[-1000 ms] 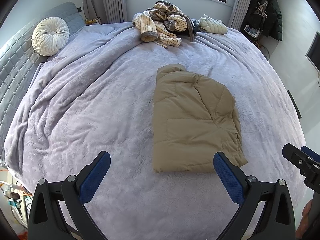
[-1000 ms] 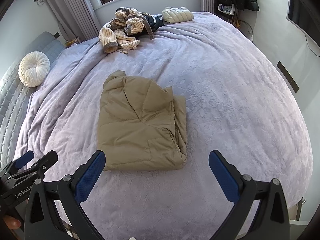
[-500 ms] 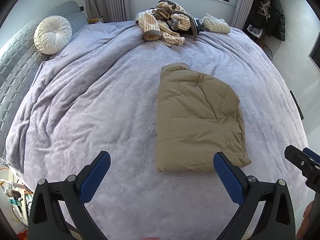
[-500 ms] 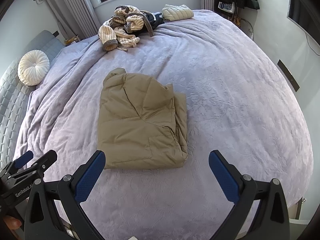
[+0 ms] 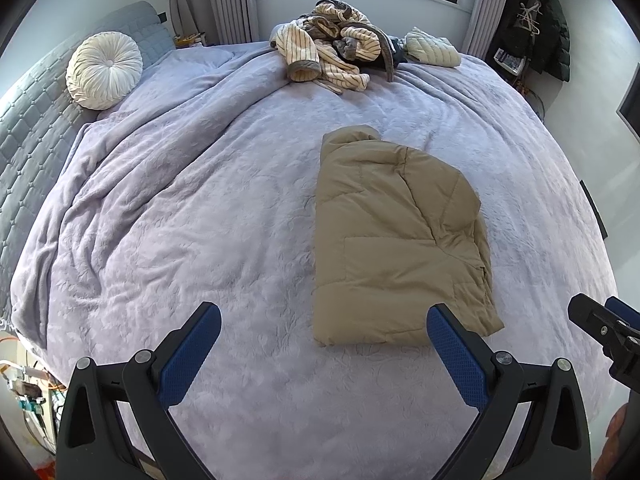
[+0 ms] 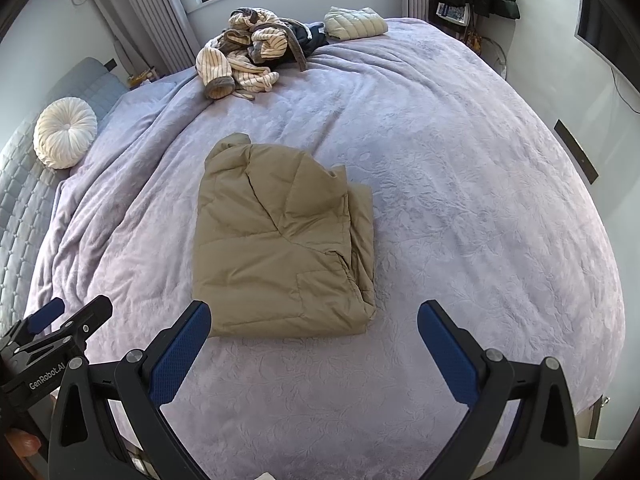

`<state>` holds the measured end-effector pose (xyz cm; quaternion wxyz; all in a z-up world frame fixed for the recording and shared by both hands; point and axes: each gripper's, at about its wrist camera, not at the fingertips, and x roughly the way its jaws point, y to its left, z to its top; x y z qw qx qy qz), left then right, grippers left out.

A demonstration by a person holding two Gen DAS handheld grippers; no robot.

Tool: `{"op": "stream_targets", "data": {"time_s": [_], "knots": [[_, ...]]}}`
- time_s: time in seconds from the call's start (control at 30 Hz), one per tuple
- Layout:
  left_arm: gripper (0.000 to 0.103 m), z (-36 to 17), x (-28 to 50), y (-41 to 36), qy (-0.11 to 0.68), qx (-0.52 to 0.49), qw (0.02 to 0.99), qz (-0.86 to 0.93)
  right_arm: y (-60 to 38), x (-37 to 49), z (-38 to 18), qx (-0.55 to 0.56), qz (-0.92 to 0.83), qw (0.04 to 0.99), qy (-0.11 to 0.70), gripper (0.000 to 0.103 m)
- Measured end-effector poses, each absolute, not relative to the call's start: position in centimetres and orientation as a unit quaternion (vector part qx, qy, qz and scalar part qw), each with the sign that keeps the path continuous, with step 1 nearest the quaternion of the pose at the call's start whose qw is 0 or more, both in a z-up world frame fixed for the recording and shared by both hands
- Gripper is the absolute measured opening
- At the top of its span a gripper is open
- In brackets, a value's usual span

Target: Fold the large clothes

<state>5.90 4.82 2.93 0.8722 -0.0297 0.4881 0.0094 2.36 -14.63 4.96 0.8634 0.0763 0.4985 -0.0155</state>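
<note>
Both our left gripper (image 5: 324, 354) and right gripper (image 6: 314, 350) gape wide above the bed (image 5: 208, 216), near the folded tan coat (image 5: 394, 248), which looks puffy, soft and light, so we think its thick near edge is best to pinch.

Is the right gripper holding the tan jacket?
No, the right gripper is open and empty, apart from the folded tan jacket lying on the bed.

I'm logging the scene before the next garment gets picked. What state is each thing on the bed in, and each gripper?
Tan puffer jacket: folded into a flat bundle, lying mid-bed.
Striped robe: unfolded, crumpled in a heap near the window.
Cream quilted garment: folded, beside the heap.
Round pillow: leaning against the headboard.
Left gripper: open, empty.
Right gripper: open, empty.
</note>
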Motion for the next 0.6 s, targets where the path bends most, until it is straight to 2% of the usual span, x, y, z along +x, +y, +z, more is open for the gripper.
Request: {"op": "stream_targets", "data": {"time_s": [0.6], "knots": [[0.103,2.99,6.18,4.75,0.488,-0.03,0.872,0.009,-14.01,2.11,4.29,0.071,-0.012,0.861,0.503,0.103]]}}
